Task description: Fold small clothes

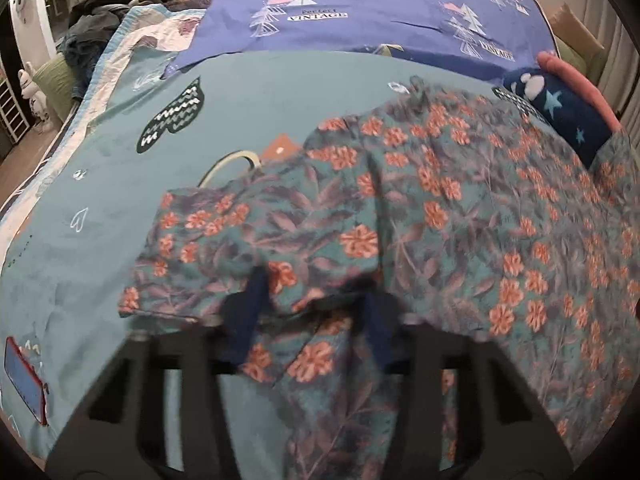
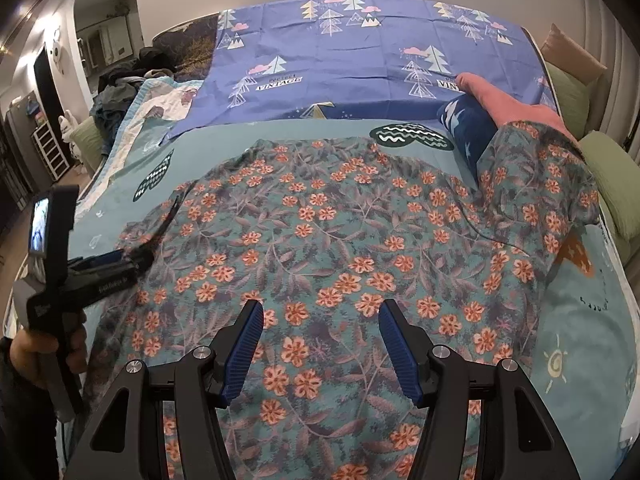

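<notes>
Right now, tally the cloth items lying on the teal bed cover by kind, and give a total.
Teal floral shirt with orange flowers: 1
Folded navy garment with pale stars: 1
Folded salmon-pink garment: 1
Purple sheet printed with trees: 1
Total: 4

left claw (image 1: 312,316) spread, right claw (image 2: 320,344) spread

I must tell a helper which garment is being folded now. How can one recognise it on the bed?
On the teal bed sheet, below the purple tree-print cloth, lies the floral garment. Only it has orange flowers, unlike the navy star-print item beside it.
</notes>
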